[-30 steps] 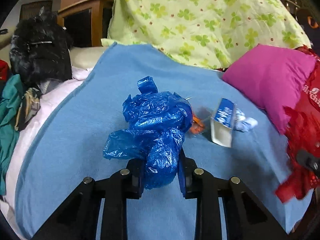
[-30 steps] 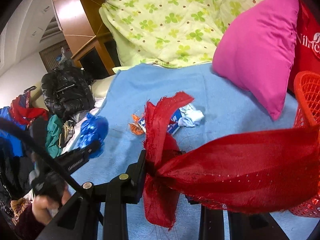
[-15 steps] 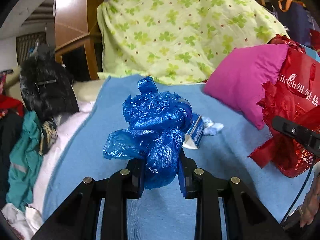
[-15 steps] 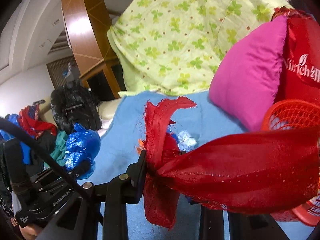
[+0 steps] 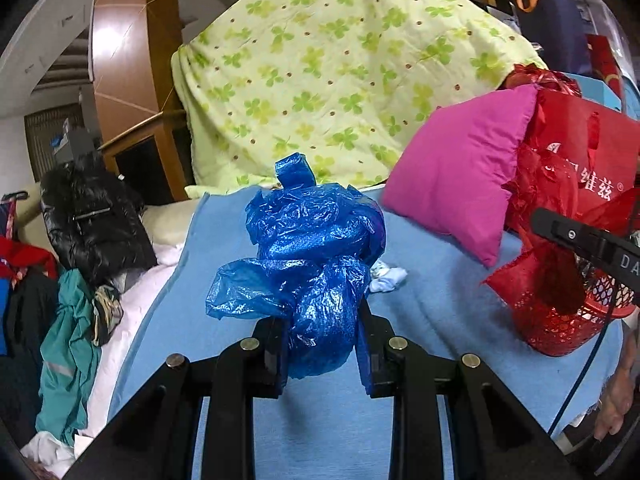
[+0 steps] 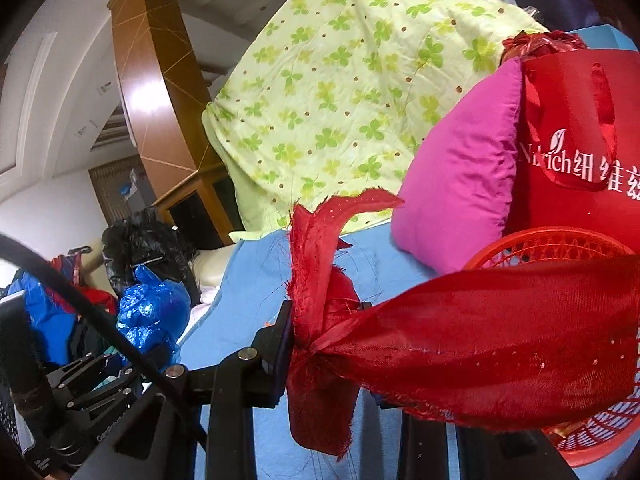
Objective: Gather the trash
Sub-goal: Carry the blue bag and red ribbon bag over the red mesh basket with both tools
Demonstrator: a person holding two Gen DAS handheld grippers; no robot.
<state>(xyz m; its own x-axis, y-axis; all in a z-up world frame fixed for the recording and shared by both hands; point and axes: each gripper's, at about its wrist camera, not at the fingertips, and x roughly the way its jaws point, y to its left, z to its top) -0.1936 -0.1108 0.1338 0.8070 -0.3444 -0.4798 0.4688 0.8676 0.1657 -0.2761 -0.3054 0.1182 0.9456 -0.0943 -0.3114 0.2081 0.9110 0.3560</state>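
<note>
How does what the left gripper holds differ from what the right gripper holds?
The left gripper holds a blue plastic bag, shiny and crumpled into a lump; the right gripper holds a red fabric strip, woven, with frayed edges. The bag bunches upright above the fingers; the strip spreads sideways in front of the red basket. Both are soft, clamped between closed fingers, held above the blue blanket.
</note>
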